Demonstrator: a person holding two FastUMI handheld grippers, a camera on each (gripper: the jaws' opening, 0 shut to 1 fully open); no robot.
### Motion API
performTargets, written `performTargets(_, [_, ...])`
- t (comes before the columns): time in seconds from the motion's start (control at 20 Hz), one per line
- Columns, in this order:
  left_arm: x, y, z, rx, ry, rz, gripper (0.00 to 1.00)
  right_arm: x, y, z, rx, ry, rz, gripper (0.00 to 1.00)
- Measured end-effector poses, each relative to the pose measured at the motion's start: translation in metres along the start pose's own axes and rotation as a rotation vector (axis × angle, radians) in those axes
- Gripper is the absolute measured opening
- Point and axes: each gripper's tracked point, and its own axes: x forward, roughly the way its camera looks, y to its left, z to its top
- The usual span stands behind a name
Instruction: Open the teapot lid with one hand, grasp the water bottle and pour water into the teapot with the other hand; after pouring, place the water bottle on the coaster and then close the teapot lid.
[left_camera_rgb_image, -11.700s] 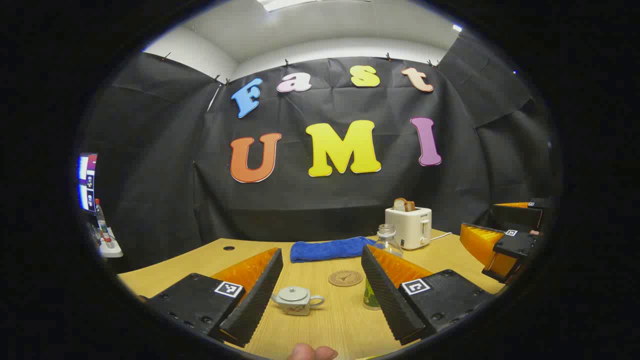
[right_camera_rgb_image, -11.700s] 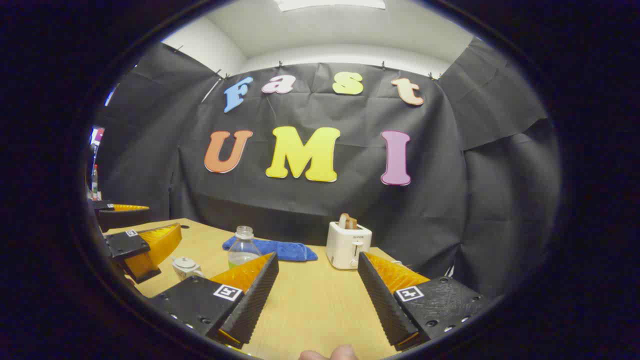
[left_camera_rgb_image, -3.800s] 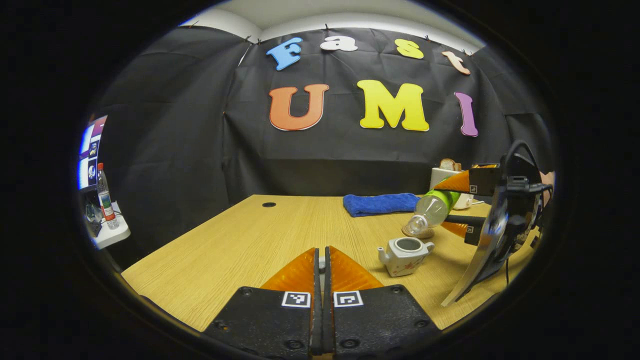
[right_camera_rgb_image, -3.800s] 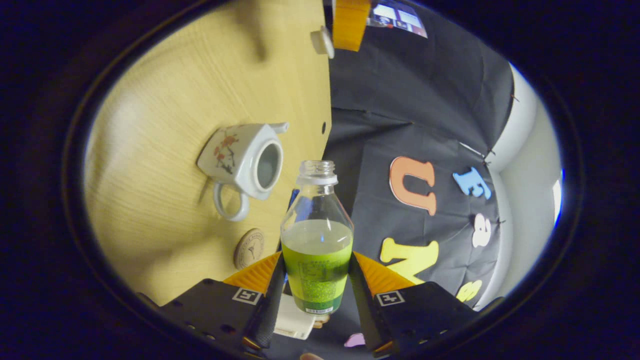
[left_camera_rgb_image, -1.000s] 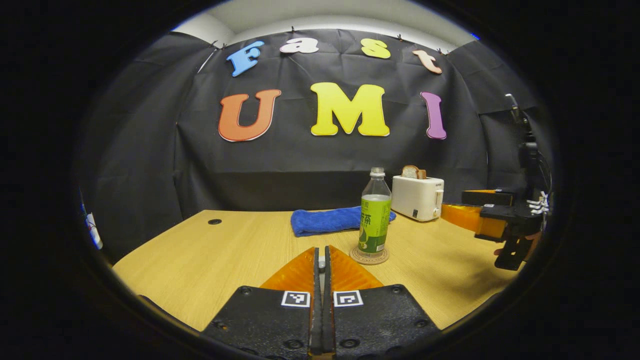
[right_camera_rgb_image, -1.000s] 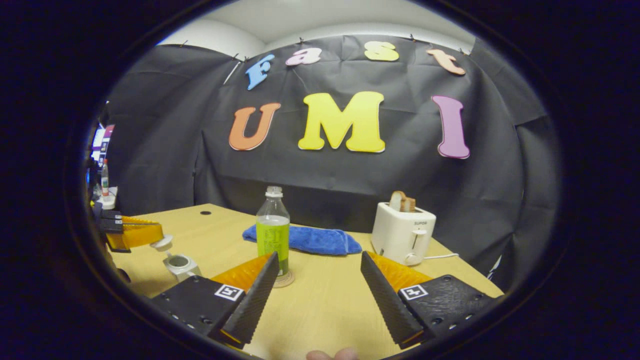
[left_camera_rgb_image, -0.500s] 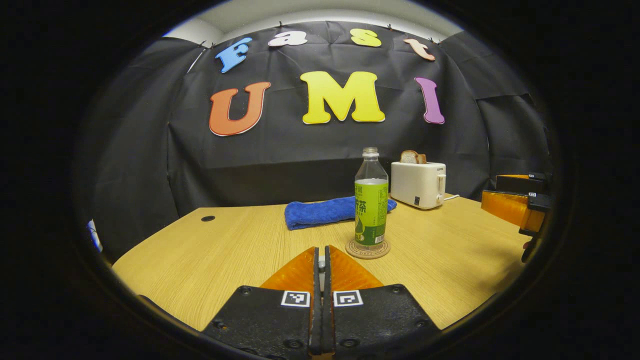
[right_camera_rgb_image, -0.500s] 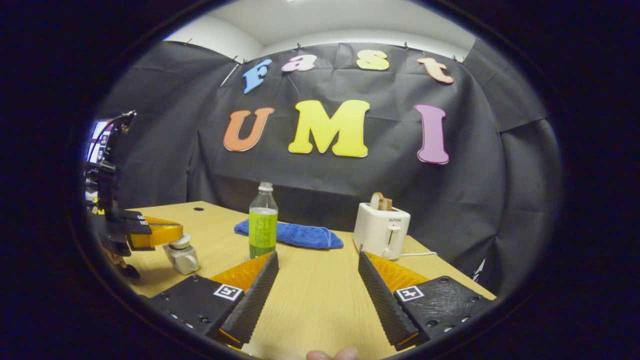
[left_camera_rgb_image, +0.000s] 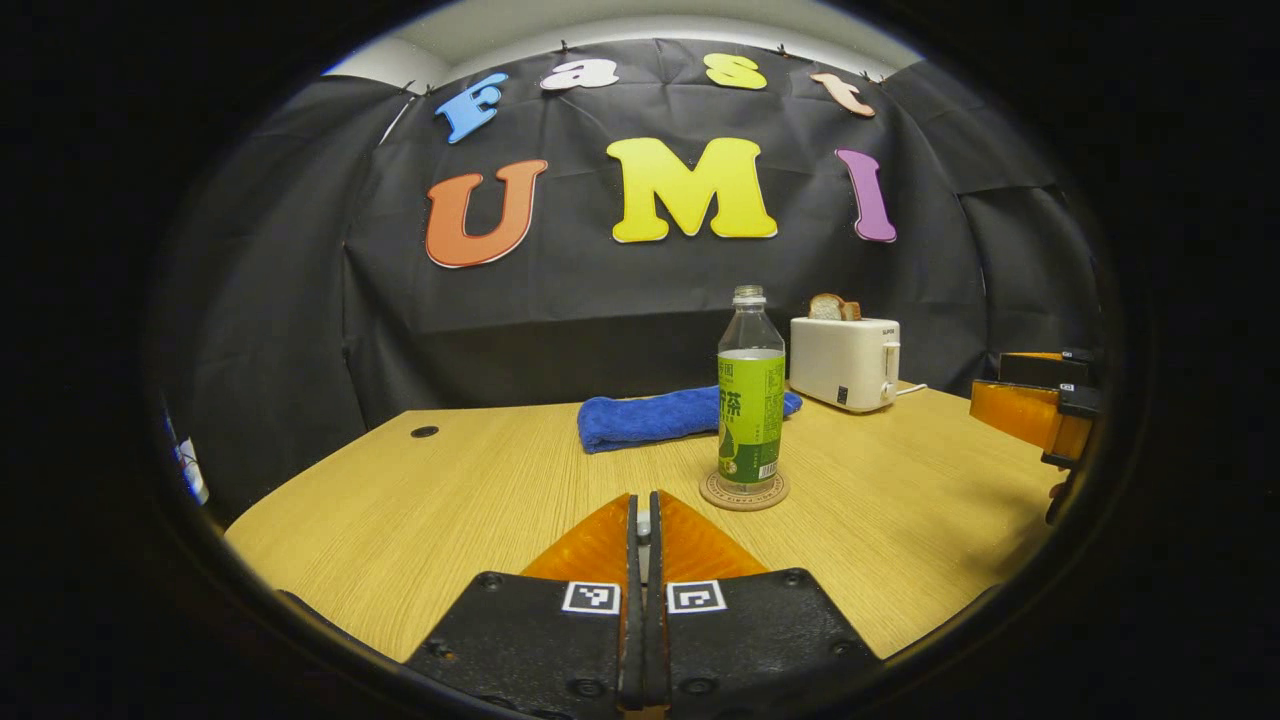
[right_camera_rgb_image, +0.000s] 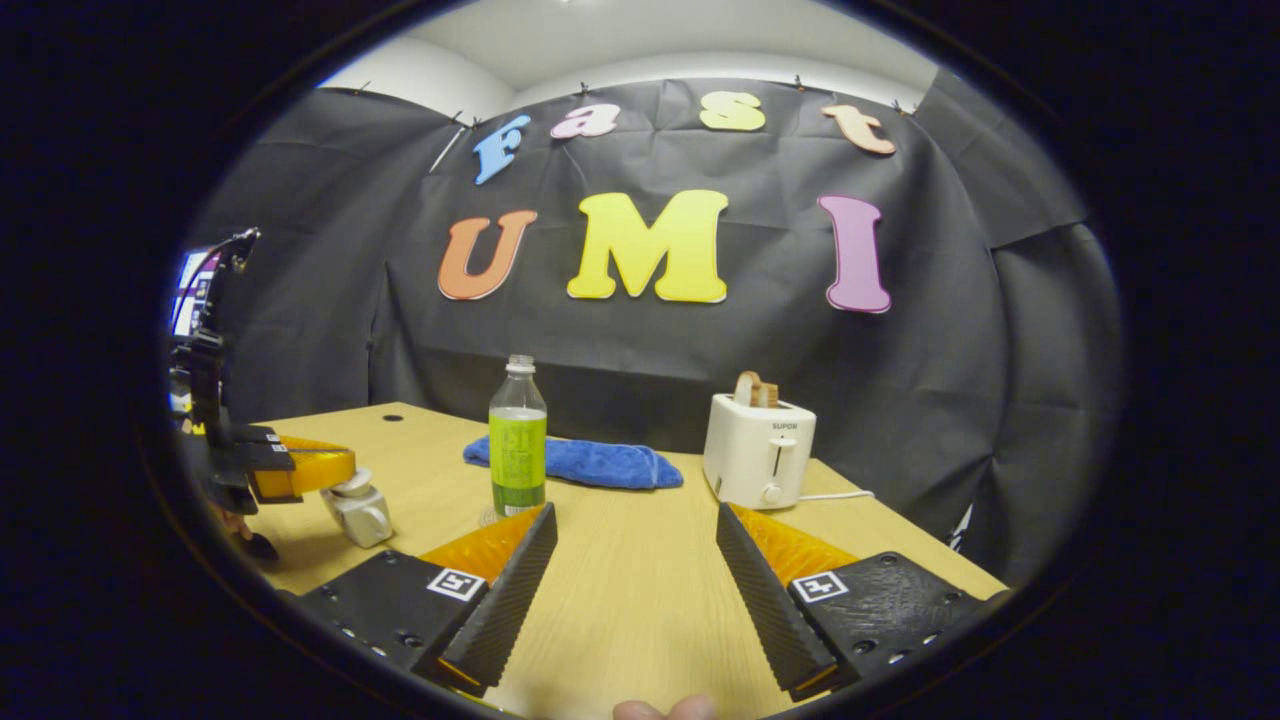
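The clear water bottle (left_camera_rgb_image: 751, 410) with a green label stands upright and uncapped on the round coaster (left_camera_rgb_image: 743, 492), mid-table. My left gripper (left_camera_rgb_image: 643, 515) is shut on the small knob of the teapot lid, a sliver of which shows between its fingers. In the right gripper view the left gripper (right_camera_rgb_image: 320, 470) holds the lid (right_camera_rgb_image: 350, 485) down on or just over the tilted white teapot (right_camera_rgb_image: 358, 515), at the left. My right gripper (right_camera_rgb_image: 635, 512) stands open over the table, nothing between its fingers, with the bottle (right_camera_rgb_image: 518, 440) a short way ahead on its left.
A folded blue towel (left_camera_rgb_image: 680, 415) lies behind the bottle. A white toaster (left_camera_rgb_image: 845, 350) with bread stands at the back right, its cord trailing. The wooden table (left_camera_rgb_image: 450, 500) has a cable hole (left_camera_rgb_image: 424, 432) at the back left. The right gripper (left_camera_rgb_image: 1035, 410) hangs at the right edge.
The left gripper has brought the lid from above and beside the teapot down onto it. The right gripper has drawn back a little from the bottle, which stays on the coaster.
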Motion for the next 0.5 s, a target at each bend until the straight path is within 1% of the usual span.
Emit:
performTargets(0.1, [0.000, 0.000, 0.000, 0.006, 0.003, 0.006, 0.04, -0.001, 0.001, 0.000, 0.001, -0.003, 0.002, 0.95])
performTargets(0.2, [-0.002, 0.002, -0.001, 0.010, 0.009, 0.017, 0.04, -0.002, -0.001, 0.000, 0.002, -0.006, 0.002, 0.97])
performTargets(0.3, [-0.002, 0.003, -0.003, 0.002, 0.018, 0.021, 0.04, -0.003, -0.002, -0.001, 0.008, -0.005, -0.001, 0.95])
performTargets(0.5, [0.000, 0.003, -0.010, -0.018, 0.044, 0.027, 0.05, -0.006, -0.003, -0.001, 0.024, -0.006, 0.000, 0.95])
